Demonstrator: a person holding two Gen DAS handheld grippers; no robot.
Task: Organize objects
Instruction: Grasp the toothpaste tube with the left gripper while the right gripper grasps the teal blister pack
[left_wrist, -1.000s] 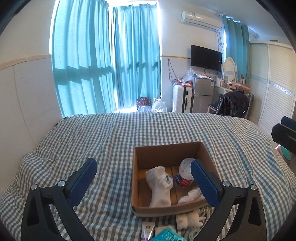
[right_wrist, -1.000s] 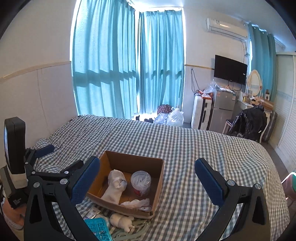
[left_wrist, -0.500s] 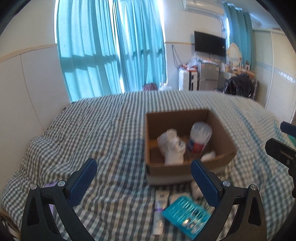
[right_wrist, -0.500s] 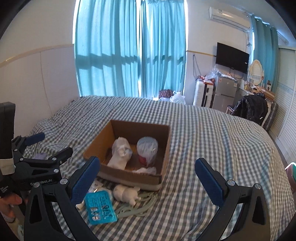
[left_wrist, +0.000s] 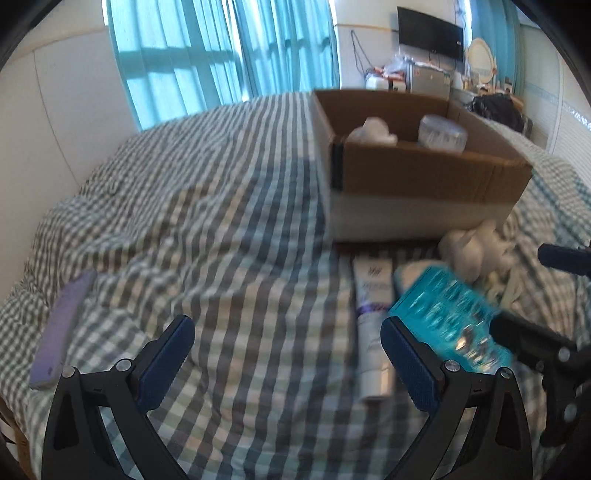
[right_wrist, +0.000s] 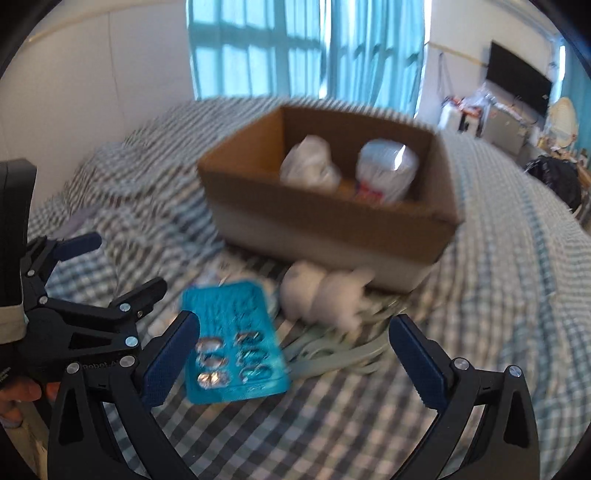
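While both grippers hang low over the checked bed (left_wrist: 229, 206), the left gripper (left_wrist: 286, 363) has its fingers wide apart and empty, and the right gripper (right_wrist: 295, 358) likewise holds nothing, fingers spread. Just ahead of the right fingers lies a teal blister pack (right_wrist: 232, 339), beside its left finger; beyond it a white plush toy (right_wrist: 325, 295) rests against the cardboard box (right_wrist: 325, 221). Inside the box sit a white bundle (right_wrist: 310, 162) and a clear round container (right_wrist: 388, 170). Ahead of the left gripper's right finger lies a white tube (left_wrist: 371, 314), touching the blister pack. Pale hangers (right_wrist: 332, 354) lie under the toy.
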